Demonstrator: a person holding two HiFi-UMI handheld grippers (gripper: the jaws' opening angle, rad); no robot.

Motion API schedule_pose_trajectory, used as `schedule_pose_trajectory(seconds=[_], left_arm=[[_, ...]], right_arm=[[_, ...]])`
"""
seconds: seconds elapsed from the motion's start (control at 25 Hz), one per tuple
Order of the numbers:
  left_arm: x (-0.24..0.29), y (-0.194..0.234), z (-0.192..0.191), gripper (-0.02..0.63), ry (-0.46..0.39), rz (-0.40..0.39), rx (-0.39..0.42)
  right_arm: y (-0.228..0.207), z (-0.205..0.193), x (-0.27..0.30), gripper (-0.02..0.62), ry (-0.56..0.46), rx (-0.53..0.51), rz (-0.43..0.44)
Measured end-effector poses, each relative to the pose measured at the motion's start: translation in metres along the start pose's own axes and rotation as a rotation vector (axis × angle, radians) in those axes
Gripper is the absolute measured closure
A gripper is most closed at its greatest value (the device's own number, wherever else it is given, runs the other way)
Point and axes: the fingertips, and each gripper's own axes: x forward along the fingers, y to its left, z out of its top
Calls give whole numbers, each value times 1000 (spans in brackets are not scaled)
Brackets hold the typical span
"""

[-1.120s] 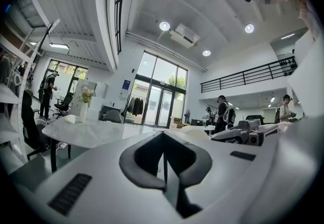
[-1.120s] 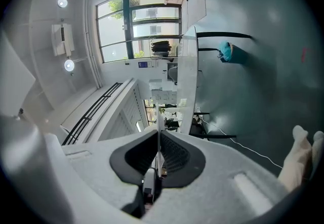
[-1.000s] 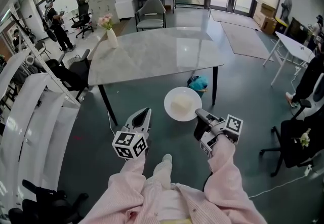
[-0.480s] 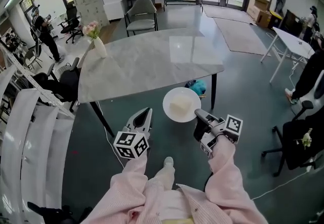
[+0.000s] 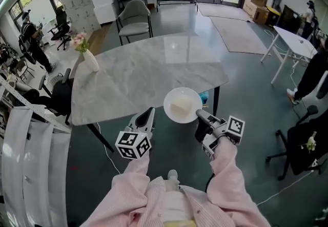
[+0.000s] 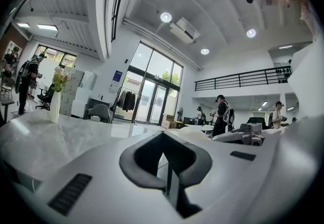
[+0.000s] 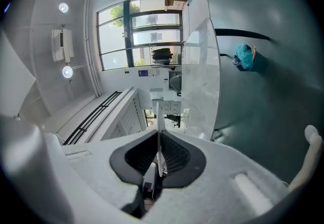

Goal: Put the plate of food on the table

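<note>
A white plate with a pale lump of food hangs at the near right edge of the marble table. My right gripper is shut on the plate's near rim. In the right gripper view the plate shows edge-on as a thin white line between the jaws of that gripper. My left gripper hovers left of the plate by the table's near edge, shut and holding nothing. In the left gripper view the left gripper points low across the tabletop.
A vase of pink flowers stands at the table's far left. A grey chair sits behind the table. A teal bag lies on the floor under it. An office chair and a white side table are at the right.
The table has come closer in the head view. The plate, earlier over the floor short of the table, now overlaps its near edge. Both grippers keep their states.
</note>
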Motion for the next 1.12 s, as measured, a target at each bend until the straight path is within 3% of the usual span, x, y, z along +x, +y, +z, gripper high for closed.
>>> schedule_pose_trajectory(seconds=[0.52,1.12], left_arm=[[56,54,5,611,14,7,-26],[177,119,17,611,44,67,-65]], right_arm=[[-16,45,68,575,-20,16,-7],[-41,154,172,575,22,37,-47]])
